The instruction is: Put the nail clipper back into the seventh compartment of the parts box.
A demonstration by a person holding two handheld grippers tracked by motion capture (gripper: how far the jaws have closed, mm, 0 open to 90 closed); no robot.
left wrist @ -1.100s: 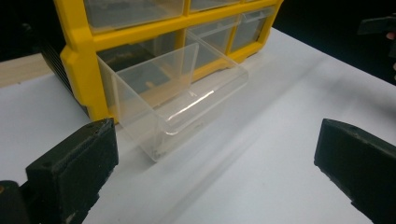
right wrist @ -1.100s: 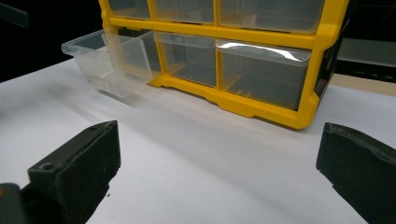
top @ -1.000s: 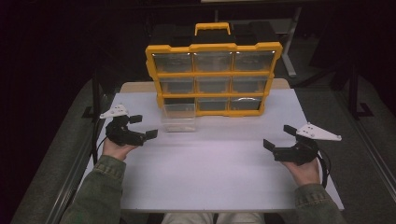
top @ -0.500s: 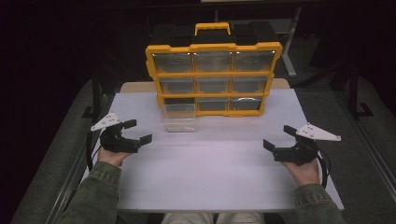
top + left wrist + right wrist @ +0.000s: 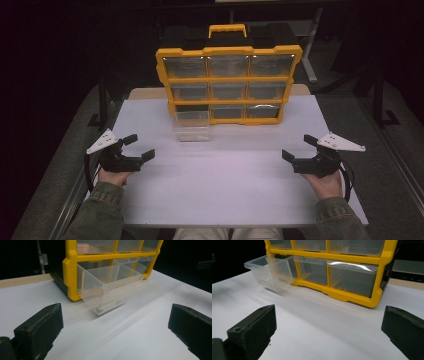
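My left tool (image 5: 133,149): released, desk's (image 5: 225,185) eight o'clock.
My right tool (image 5: 298,149): released, four o'clock.
Clear drawer (image 5: 191,125): pulled out of yellow organizer (image 5: 229,80), twelve o'clock.

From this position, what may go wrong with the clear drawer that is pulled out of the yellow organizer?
1. The clear drawer sticks far out of the bottom-left slot of the yellow organizer; a pull might bring it right out and spill the small metal parts inside.
2. A hard push on it may slide or tip the upright organizer.
3. Both the left gripper and the right gripper are open and apart from it; its thin clear walls are hard to judge, so a jaw may knock it.
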